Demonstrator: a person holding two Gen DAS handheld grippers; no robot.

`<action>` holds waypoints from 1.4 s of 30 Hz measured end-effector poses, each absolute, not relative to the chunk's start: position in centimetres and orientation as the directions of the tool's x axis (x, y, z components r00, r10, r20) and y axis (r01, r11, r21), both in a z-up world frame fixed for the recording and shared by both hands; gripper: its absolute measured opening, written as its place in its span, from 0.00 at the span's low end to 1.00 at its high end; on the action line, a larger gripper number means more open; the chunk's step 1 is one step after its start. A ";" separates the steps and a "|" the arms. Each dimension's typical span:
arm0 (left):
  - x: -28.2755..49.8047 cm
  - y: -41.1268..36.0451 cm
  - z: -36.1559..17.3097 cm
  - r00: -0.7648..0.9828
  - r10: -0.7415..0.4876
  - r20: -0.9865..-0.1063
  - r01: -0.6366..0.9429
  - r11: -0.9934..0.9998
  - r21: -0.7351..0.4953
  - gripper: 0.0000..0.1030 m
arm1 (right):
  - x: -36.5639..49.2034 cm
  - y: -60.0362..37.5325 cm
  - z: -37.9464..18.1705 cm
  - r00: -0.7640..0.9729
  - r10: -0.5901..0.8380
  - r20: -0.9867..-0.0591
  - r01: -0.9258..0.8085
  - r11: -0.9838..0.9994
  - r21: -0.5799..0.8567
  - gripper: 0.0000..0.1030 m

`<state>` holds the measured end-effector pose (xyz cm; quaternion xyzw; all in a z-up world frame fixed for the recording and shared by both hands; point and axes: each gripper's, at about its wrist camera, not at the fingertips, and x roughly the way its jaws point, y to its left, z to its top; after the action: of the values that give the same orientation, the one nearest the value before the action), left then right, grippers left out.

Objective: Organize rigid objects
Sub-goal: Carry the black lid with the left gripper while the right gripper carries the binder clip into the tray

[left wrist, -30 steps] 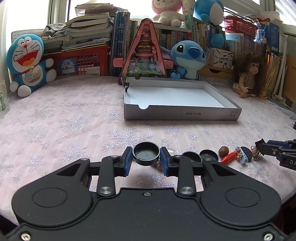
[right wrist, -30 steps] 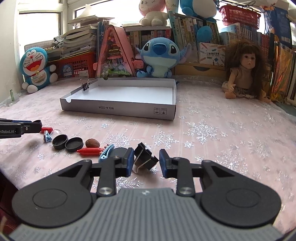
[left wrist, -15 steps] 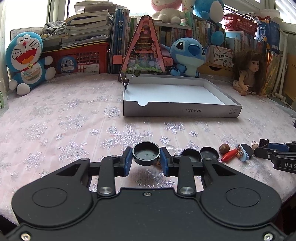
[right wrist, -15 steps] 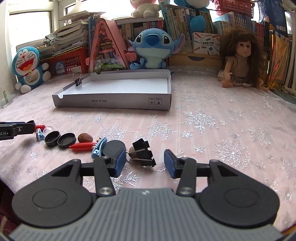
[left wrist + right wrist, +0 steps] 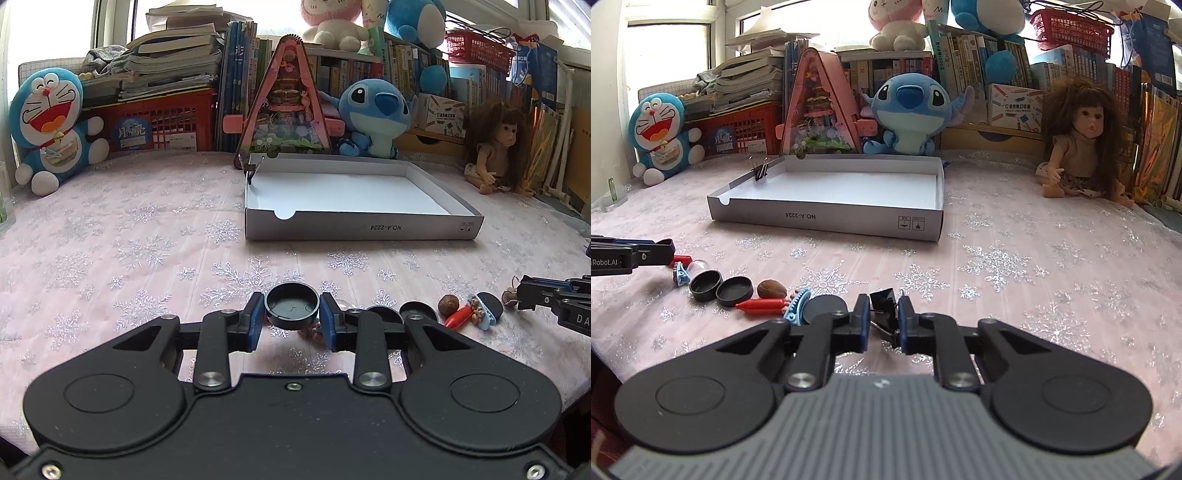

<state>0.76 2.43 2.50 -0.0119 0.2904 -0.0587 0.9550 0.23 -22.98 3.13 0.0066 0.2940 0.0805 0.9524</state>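
Observation:
My left gripper (image 5: 291, 317) is shut on a round black cap (image 5: 291, 308), held just above the cloth. My right gripper (image 5: 881, 319) is shut on a black binder clip (image 5: 882, 302). On the cloth lie two more black caps (image 5: 705, 285) (image 5: 734, 291), a brown nut (image 5: 771, 288), a red peg (image 5: 759, 305), a blue hair clip (image 5: 796, 305) and a black disc (image 5: 825, 308). The white shallow box (image 5: 827, 218) stands farther back, empty but for a binder clip (image 5: 760, 170) on its left wall. The box also shows in the left wrist view (image 5: 362, 227).
Plush toys, a pink triangular toy house (image 5: 286, 99), a doll (image 5: 1075, 144), a red basket and books line the back. A small blue clip and clear dome (image 5: 687, 268) lie by the left gripper's tip. The table's front edge is close below both grippers.
My right gripper has gone from open around the binder clip to shut on it. My left gripper holds the black cap as before and has barely moved.

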 end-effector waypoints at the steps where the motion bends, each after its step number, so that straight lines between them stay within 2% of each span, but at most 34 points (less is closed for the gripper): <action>1: 0.8 2.4 2.5 0.825 -0.120 -0.552 0.105 0.993 -0.058 0.29 | 0.2 -23.1 3.2 0.815 0.164 -0.556 -0.149 0.986 0.072 0.19; 13: 2.8 2.3 3.8 0.832 -0.147 -0.535 0.123 0.989 -0.081 0.29 | 1.1 -23.6 4.7 0.843 0.141 -0.519 -0.123 0.990 0.069 0.17; 23: 8.5 2.8 6.4 0.836 -0.175 -0.520 0.118 0.983 -0.141 0.29 | 6.1 -24.3 6.6 0.846 0.151 -0.512 -0.098 0.987 0.129 0.17; 29: 14.2 2.6 7.1 0.809 -0.207 -0.550 0.122 0.975 -0.188 0.29 | 10.9 -24.6 7.4 0.829 0.172 -0.532 -0.079 0.978 0.192 0.17; 34: 18.6 1.4 6.8 0.796 -0.179 -0.578 0.101 0.981 -0.165 0.29 | 15.2 -24.5 7.3 0.800 0.219 -0.558 -0.081 0.962 0.260 0.17; 42: 25.0 -0.5 4.4 0.733 -0.150 -0.663 0.079 0.988 -0.135 0.29 | 20.8 -23.9 5.9 0.763 0.208 -0.612 -0.047 0.962 0.269 0.17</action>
<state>25.01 -0.49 4.42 -0.0489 0.3601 -0.0616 0.9296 20.80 -23.87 5.95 0.1196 0.3376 0.0684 0.9312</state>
